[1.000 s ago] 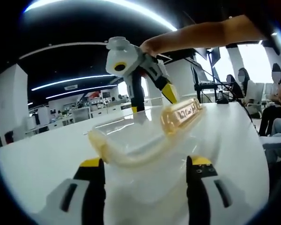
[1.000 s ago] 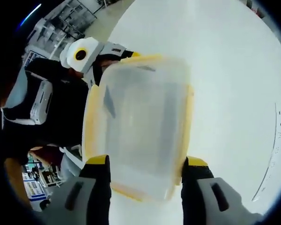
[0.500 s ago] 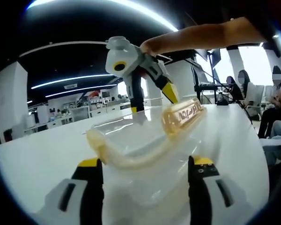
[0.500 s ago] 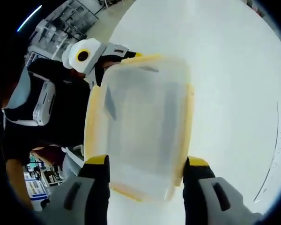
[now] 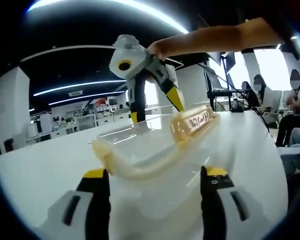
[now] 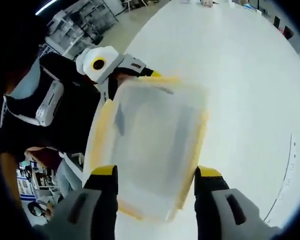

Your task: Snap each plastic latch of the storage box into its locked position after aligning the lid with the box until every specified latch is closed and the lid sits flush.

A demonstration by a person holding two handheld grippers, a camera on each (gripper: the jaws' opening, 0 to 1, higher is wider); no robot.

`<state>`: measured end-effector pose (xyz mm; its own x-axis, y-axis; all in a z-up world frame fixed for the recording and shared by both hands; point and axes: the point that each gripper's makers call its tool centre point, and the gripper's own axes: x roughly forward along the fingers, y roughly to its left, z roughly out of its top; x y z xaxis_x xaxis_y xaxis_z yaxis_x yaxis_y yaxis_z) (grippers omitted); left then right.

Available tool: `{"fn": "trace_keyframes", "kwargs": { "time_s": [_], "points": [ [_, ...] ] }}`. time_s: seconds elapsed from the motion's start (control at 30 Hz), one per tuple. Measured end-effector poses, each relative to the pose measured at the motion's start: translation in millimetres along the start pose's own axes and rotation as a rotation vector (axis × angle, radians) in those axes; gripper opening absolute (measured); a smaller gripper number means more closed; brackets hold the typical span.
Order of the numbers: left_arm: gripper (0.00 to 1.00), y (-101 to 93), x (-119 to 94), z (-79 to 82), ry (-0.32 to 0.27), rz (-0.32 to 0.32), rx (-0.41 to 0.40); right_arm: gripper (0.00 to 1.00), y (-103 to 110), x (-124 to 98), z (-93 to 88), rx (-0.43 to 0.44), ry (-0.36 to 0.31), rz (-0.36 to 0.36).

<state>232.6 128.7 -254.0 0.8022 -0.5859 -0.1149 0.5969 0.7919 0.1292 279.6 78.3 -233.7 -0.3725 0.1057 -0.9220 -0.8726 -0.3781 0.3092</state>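
Storage box (image 5: 155, 165): I have it on the white counter (image 5: 45, 160), clear plastic with yellowish trim, sitting between my two sets of tongs; in the right gripper view the box (image 6: 152, 145) lies straight ahead under me.

Lid (image 6: 155, 135): it covers the box and looks roughly aligned, though through the blur I cannot tell whether it sits flush all round.

Latch (image 5: 192, 121): the yellow latch on the far long side stands flared out from the wall, so I judge it not yet snapped.

Right tongs (image 5: 155, 107): since a second ago they have lifted and swung slightly off the latch edge; their jaws are spread, gripping nothing, tips just above the lid's far rim. The right gripper view has tilted up with that move.

Left tongs (image 5: 155, 175): spread wide at the near end of the box, clamping nothing; I see them too beyond the box (image 6: 140, 75).

Meaning: the right side backs off to re-aim, I think, so a downward press on that latch is next.

People (image 5: 290, 95): seated well apart, at the far right.
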Motion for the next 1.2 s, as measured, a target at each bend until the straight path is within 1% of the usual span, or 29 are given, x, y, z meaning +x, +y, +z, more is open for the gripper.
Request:
{"fn": "trace_keyframes", "kwargs": {
  "time_s": [0.03, 0.13, 0.17, 0.3, 0.47, 0.6, 0.67, 0.73, 0.87, 1.0, 1.07, 1.2],
  "points": [
    [0.73, 0.1, 0.0, 0.0, 0.0, 0.0, 0.0, 0.65, 1.1, 2.5, -0.3, -0.01, 0.019, -0.004],
    [0.72, 0.1, 0.0, 0.0, 0.0, 0.001, 0.002, 0.65, 3.4, 7.3, 2.5, 0.037, 0.042, -0.007],
    [0.72, 0.3, 0.1, 0.0, 0.001, 0.003, 0.003, 0.65, 3.8, 8.1, 3.3, 0.057, 0.038, -0.006],
    [0.71, 0.9, 0.5, 0.3, 0.004, 0.009, 0.01, 0.63, 5.9, 11.0, 4.4, 0.081, 0.0, 0.001],
    [0.7, 1.7, 1.2, 0.8, 0.007, 0.011, 0.019, 0.59, 4.7, 10.5, 5.6, 0.089, -0.068, 0.003],
    [0.69, 0.9, 1.4, 1.4, 0.012, 0.017, 0.029, 0.55, 2.7, 7.6, 5.8, 0.082, -0.069, 0.011],
    [0.69, 1.2, 1.8, 1.4, 0.01, 0.02, 0.03, 0.55, 4.4, 8.4, 5.1, 0.075, -0.061, 0.023],
    [0.69, 1.4, 2.3, 1.3, 0.01, 0.018, 0.028, 0.54, 4.5, 8.8, 4.2, 0.079, -0.069, 0.032],
    [0.7, 1.4, 3.0, 0.5, 0.007, 0.013, 0.016, 0.57, 5.6, 10.3, 4.3, 0.093, -0.074, 0.045],
    [0.72, -0.6, 3.0, -0.1, 0.003, 0.012, 0.008, 0.61, 7.7, 11.8, 4.6, 0.09, -0.081, 0.03],
    [0.73, -1.8, 2.5, -0.3, -0.004, 0.007, 0.011, 0.62, 6.5, 10.6, 4.4, 0.081, -0.104, 0.018],
    [0.73, -1.9, 2.0, -0.5, -0.007, -0.001, 0.024, 0.65, 5.9, 10.2, 7.5, 0.065, -0.207, 0.012]
  ]
}}
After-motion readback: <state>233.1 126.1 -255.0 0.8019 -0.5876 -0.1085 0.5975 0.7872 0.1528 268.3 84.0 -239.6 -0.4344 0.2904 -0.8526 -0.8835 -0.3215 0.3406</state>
